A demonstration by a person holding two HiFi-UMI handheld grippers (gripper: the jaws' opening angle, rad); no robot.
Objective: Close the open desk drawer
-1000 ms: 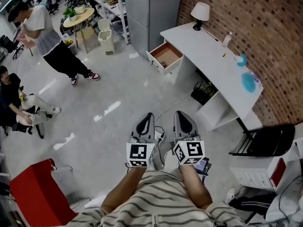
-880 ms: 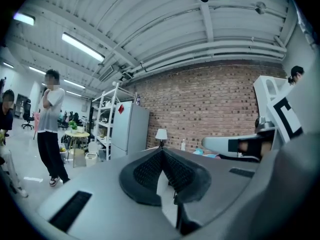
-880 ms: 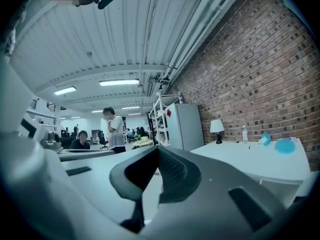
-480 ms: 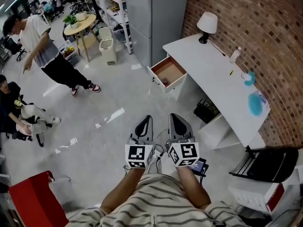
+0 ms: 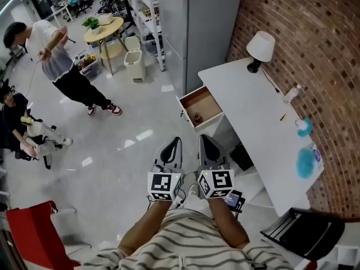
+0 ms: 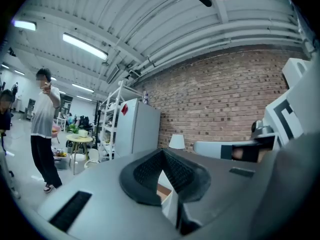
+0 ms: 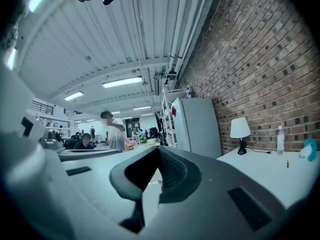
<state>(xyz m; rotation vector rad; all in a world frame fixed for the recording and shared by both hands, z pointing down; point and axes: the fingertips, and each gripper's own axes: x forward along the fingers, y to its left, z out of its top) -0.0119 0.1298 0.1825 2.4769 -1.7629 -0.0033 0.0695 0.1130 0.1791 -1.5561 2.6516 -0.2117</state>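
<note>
The drawer (image 5: 201, 107) is open. It sticks out from the near end of the long white surface (image 5: 253, 122), which stands along the brick wall (image 5: 315, 32). The drawer is brown inside, and 1 small dark round thing (image 5: 197, 117) lies in it.

The person holds 2 claws side by side, low in the head view. Both point toward the drawer. The left claw (image 5: 175, 142) and the right claw (image 5: 205, 139) are well apart from the drawer, with shiny floor (image 5: 124, 151) between.

In the left gripper view, the left claw (image 6: 162, 152) is pinched together. Its 2 jaws meet at the tips and hold nothing. In the right gripper view, the right claw (image 7: 159, 149) looks the same, tips together and empty.

On the surface stand a white lamp (image 5: 261, 46) at the far end and a clear bottle (image 5: 291, 94) by the wall. A blue fluffy thing (image 5: 308, 162) lies nearer.

A tall grey cupboard (image 5: 208, 21) stands just past the surface. Far off on the left a person (image 5: 56, 55) stands near a round table (image 5: 105, 30). A red chair (image 5: 34, 229) is at the bottom left.
</note>
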